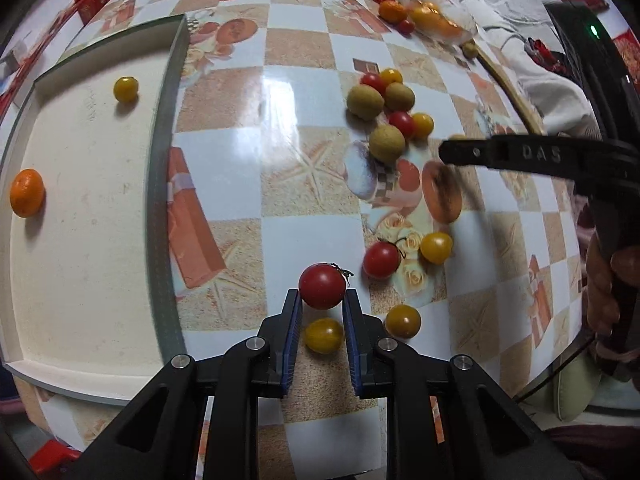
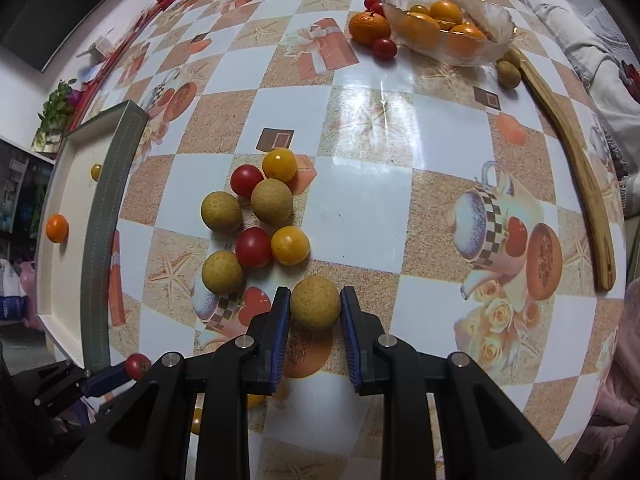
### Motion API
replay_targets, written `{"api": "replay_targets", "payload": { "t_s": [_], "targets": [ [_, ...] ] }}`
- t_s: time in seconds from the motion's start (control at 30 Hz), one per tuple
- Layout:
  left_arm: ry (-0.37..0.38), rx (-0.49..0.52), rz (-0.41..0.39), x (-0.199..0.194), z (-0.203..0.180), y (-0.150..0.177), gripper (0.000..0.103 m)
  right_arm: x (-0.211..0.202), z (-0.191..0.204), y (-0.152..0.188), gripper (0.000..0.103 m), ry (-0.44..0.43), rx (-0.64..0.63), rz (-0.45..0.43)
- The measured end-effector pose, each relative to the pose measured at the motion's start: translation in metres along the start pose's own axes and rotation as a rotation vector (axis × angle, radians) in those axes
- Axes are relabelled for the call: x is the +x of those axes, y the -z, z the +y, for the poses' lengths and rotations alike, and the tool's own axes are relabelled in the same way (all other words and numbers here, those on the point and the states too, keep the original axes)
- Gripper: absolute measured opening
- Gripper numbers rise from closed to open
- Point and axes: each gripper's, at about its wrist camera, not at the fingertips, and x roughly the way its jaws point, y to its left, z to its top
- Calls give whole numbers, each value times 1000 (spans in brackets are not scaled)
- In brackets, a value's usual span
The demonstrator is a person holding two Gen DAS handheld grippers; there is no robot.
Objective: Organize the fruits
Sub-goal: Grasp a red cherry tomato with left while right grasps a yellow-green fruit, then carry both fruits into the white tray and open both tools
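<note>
My left gripper (image 1: 322,298) is shut on a red cherry tomato (image 1: 322,285), held above the table; it also shows from the side in the right wrist view (image 2: 137,365). My right gripper (image 2: 315,307) is shut on a tan longan (image 2: 315,302). A cluster of longans, red and yellow tomatoes (image 2: 256,216) lies on the checked tablecloth. The cream tray (image 1: 92,216) at left holds a mandarin (image 1: 27,192) and a yellow tomato (image 1: 125,89). Loose tomatoes (image 1: 381,259) lie near my left gripper.
A glass bowl (image 2: 492,16) with mandarins stands far right, with a mandarin (image 2: 369,28) and red tomatoes beside it. A wooden spatula (image 2: 576,176) lies along the right table edge. Two longans (image 2: 508,72) sit by its tip.
</note>
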Motion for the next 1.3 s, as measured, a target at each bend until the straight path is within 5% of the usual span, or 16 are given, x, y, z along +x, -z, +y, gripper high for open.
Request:
{"api": "replay_targets", "payload": {
  "t_s": [0.7, 1.3],
  "targets": [
    [-15, -53, -113, -38, 56, -21, 22, -25, 52, -18, 27, -57, -87, -45],
    [-152, -237, -194, -64, 160, -24, 22, -6, 168, -55, 27, -162, -295, -22]
  ]
}}
